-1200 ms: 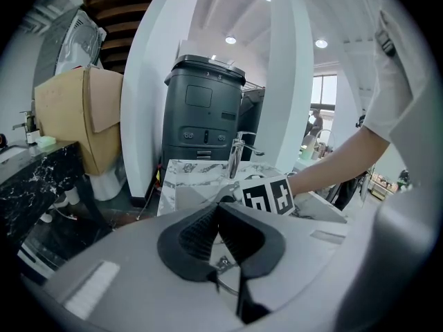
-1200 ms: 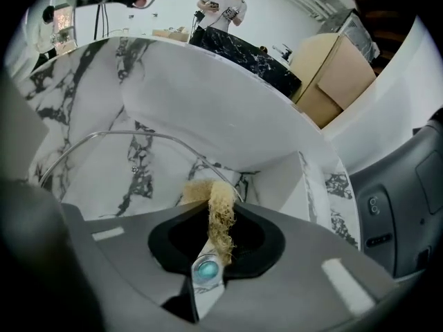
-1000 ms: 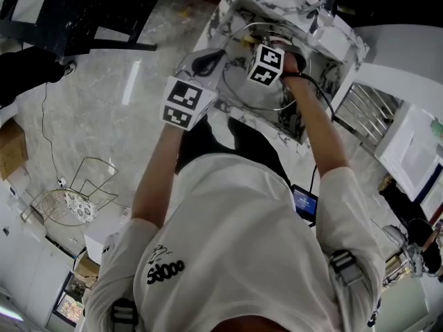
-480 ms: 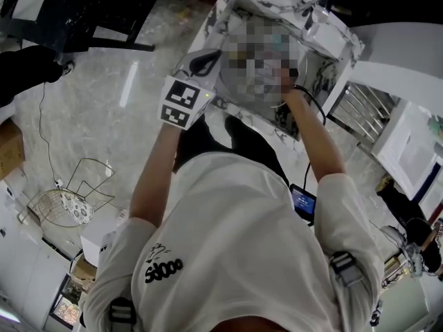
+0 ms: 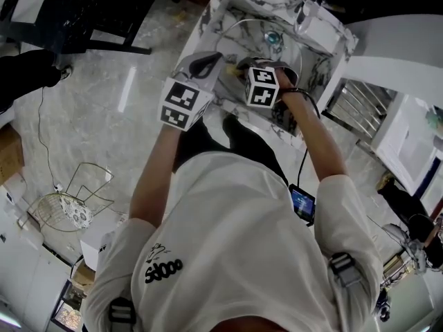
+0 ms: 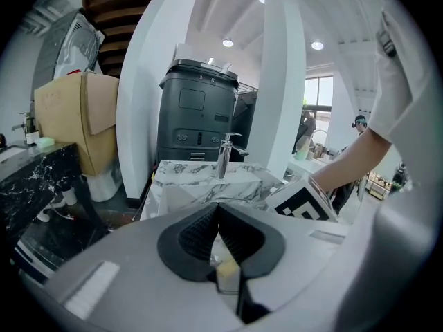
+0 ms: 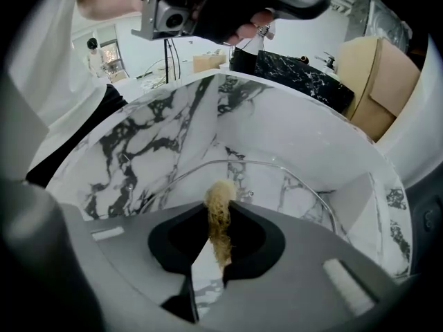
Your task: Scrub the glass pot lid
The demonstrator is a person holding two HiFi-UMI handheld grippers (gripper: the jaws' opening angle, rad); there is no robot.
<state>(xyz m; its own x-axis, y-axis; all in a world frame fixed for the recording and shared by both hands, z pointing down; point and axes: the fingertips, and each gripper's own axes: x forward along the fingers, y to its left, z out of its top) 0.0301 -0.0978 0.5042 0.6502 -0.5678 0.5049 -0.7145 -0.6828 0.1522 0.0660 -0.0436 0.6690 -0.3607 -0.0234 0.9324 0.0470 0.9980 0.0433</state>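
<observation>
The glass pot lid [image 5: 239, 47] stands tilted inside the marble sink [image 5: 331, 30]. In the right gripper view the lid [image 7: 273, 185] shows as a clear pane with a thin rim arc. My right gripper [image 7: 220, 203] is shut on a yellow fibrous scrubber [image 7: 219, 216], whose tip lies against the glass. In the head view this right gripper [image 5: 243, 68] is down in the basin. My left gripper [image 5: 205, 62] sits at the sink's near left rim. Its jaws [image 6: 218, 220] are shut on the lid's edge, seen edge-on between the pads.
A chrome faucet [image 6: 223, 154] stands at the sink's far rim, also visible from the head camera as the faucet [image 5: 304, 12]. Marble walls [image 7: 138, 140] enclose the lid closely. A wire rack [image 5: 76, 196] stands on the floor to the left. A phone [image 5: 302, 203] hangs at the person's hip.
My right gripper has slid toward the near side of the basin with the scrubber. The left gripper has stayed almost still at the rim.
</observation>
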